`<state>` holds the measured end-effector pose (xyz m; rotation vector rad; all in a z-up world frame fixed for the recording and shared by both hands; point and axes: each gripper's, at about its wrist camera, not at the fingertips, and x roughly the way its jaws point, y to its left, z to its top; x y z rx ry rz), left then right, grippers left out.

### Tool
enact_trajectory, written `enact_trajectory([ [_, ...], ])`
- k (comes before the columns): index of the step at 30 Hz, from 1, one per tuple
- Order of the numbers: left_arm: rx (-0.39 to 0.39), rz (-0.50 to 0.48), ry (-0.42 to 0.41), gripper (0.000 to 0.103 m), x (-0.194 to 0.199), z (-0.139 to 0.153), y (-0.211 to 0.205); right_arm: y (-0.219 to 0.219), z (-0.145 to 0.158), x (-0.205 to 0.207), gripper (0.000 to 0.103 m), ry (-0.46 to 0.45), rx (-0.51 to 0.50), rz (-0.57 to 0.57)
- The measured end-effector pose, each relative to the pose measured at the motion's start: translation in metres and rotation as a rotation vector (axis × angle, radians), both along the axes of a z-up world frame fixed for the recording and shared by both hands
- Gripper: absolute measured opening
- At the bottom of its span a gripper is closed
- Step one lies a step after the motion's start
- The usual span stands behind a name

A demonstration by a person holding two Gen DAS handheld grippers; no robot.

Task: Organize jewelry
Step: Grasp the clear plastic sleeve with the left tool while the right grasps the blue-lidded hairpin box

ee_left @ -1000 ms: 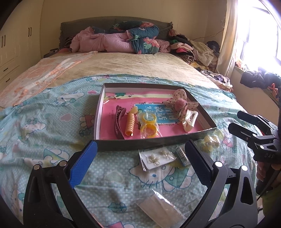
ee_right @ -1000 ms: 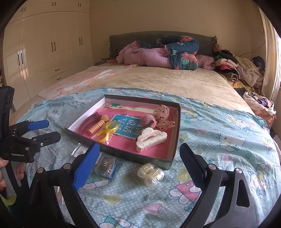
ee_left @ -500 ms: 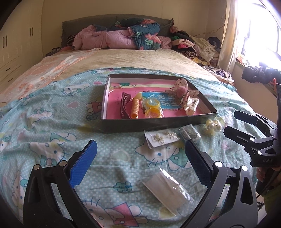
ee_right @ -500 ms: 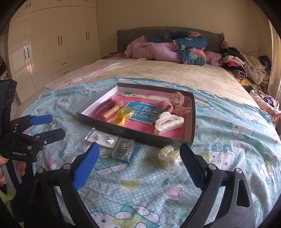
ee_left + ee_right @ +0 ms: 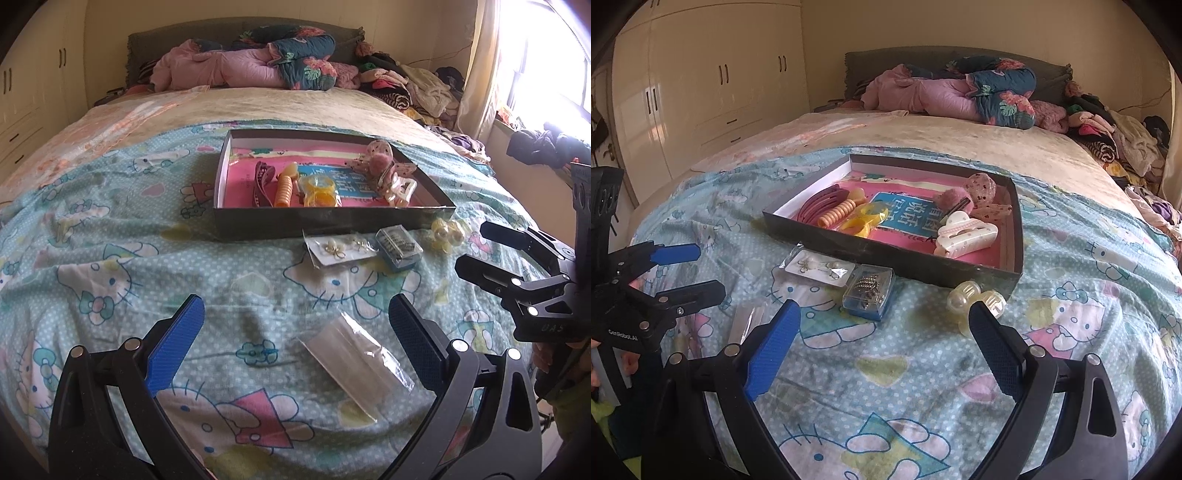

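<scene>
Left wrist view: the left gripper (image 5: 295, 343) is spread wide with nothing in it, hovering over the Hello Kitty bedsheet (image 5: 110, 266). A clear plastic sleeve (image 5: 354, 356) lies on the sheet right between its fingers. Further off sits the shallow box (image 5: 332, 218), with a maroon hair clip (image 5: 260, 181), orange spiral tie (image 5: 285, 186), yellow packet (image 5: 319, 190) and white claw clip (image 5: 399, 190) inside. Just near of the box are an earring card (image 5: 338, 248), a small clear case (image 5: 399, 248) and pale yellow clips (image 5: 447, 236). The right gripper (image 5: 476, 251) pokes in from the right, also released.

Right wrist view: the right gripper (image 5: 882, 347) is open and empty. The clear case (image 5: 868, 291) and yellow clips (image 5: 977, 301) lie just past its fingertips, with the earring card (image 5: 820, 267) to the left, all in front of the box (image 5: 886, 258).
</scene>
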<state>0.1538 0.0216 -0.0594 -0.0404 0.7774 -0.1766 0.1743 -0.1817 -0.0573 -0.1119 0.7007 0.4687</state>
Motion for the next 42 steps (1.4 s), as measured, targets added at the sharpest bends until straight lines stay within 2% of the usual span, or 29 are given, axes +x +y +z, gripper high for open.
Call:
enact_trajectory([
  [14, -0.013, -0.038, 0.05, 0.091, -0.005, -0.013, -0.007, 0.016, -0.014, 0.008, 0.089, 0.027, -0.024, 0.066],
  [26, -0.048, -0.103, 0.133, 0.091, -0.006, -0.034, -0.027, 0.027, -0.027, 0.027, 0.07, 0.059, -0.044, 0.111],
  [35, -0.061, -0.119, 0.165, 0.074, -0.004, -0.044, -0.037, 0.034, -0.038, 0.043, 0.061, 0.08, -0.056, 0.122],
  [39, -0.041, -0.123, 0.17, 0.067, -0.003, -0.046, -0.045, 0.035, -0.042, 0.049, 0.055, 0.094, -0.052, 0.114],
  [42, -0.031, -0.114, 0.17, 0.053, 0.0, -0.047, -0.046, 0.035, -0.045, 0.053, 0.049, 0.103, -0.051, 0.11],
])
